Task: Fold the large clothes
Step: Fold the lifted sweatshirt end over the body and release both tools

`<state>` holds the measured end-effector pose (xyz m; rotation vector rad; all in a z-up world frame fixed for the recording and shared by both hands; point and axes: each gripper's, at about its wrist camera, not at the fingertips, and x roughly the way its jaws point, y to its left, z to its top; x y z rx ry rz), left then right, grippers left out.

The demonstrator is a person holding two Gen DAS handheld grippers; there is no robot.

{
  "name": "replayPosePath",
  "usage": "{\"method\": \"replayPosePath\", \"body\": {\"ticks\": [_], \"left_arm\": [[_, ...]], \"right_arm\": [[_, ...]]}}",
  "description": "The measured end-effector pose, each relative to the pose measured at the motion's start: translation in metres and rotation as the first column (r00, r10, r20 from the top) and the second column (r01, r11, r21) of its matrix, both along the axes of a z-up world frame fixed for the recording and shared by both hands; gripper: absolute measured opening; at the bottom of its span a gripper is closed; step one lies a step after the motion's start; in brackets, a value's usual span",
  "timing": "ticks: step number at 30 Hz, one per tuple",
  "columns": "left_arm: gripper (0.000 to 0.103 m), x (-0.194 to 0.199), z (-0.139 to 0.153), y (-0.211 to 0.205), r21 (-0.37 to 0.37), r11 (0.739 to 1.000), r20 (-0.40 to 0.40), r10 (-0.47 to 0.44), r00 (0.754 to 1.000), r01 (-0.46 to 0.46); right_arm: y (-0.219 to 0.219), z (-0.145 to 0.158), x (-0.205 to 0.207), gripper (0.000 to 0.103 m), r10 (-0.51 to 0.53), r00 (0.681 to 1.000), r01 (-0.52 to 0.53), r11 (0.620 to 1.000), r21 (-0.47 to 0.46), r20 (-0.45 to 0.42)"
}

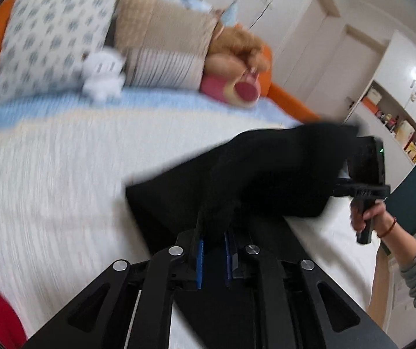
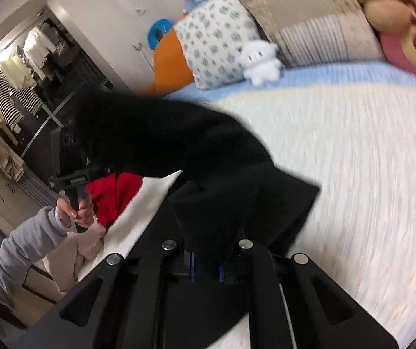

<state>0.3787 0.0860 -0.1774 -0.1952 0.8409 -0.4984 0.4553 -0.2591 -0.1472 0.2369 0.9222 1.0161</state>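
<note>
Over the bed (image 1: 62, 174), a black garment (image 1: 251, 174) is held up off the white bedspread, stretched between both tools. One edge is pinched in the left gripper (image 1: 214, 250), its blue pads pressed on the cloth, and another edge is pinched in the right gripper (image 2: 206, 264). Red clothing (image 2: 114, 195) is seen lying beside it, with pillows (image 2: 216, 37) and a white plush toy (image 2: 261, 62) lined up at the headboard end.

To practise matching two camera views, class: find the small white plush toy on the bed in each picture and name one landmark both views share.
Left wrist view: white plush toy, upper left, in front of the patterned pillow.
Right wrist view: white plush toy, upper centre, at that pillow's right corner.
Shared landmark: the black garment held by both grippers.
</note>
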Motion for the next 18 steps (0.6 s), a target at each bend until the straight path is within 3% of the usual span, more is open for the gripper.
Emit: {"method": "replayPosePath", "body": {"ticks": [4,6,8,9,10,11,13,15,18], "left_arm": [[0.022,-0.023,-0.078,0.009,0.035,0.996,-0.148,0.080,0.986,-0.076],[0.025,-0.036,-0.098,0.020,-0.033,0.990,-0.165,0.132,0.977,-0.139],[0.040,-0.051,-0.094,0.031,-0.114,0.977,-0.167,0.162,0.973,-0.182],[0.043,-0.056,-0.091,0.032,-0.108,0.978,-0.168,0.161,0.973,-0.180],[0.047,-0.062,-0.085,0.032,-0.076,0.981,-0.168,0.162,0.972,-0.177],[0.050,-0.068,-0.078,0.033,-0.048,0.984,-0.171,0.161,0.972,-0.171],[0.059,-0.081,-0.061,0.037,-0.067,0.984,-0.160,0.151,0.975,-0.164],[0.079,-0.091,-0.040,0.037,-0.088,0.983,-0.123,0.147,0.982,-0.158],[0.082,-0.100,-0.005,0.028,-0.120,0.985,-0.021,0.119,0.993,-0.121]], "right_arm": [[-0.003,-0.055,-0.020,0.018,-0.026,0.996,0.024,0.999,-0.030,-0.084],[-0.005,-0.069,-0.027,0.026,-0.028,0.994,0.024,0.999,-0.039,-0.103],[-0.012,-0.069,-0.036,0.047,-0.038,0.994,0.037,0.999,-0.017,-0.107],[-0.016,-0.062,-0.043,0.070,-0.038,0.994,0.035,0.999,-0.031,-0.099],[-0.018,-0.055,-0.046,0.083,-0.039,0.996,0.034,0.998,-0.050,-0.084],[-0.021,-0.047,-0.051,0.086,-0.042,0.997,0.037,0.996,-0.078,-0.066],[-0.029,-0.026,-0.066,0.087,-0.025,0.999,0.022,0.995,-0.102,-0.033],[-0.038,-0.008,-0.078,0.087,-0.024,1.000,0.023,0.998,-0.060,-0.016],[-0.044,0.010,-0.086,0.089,-0.044,0.999,0.043,0.999,0.027,0.010]]}}
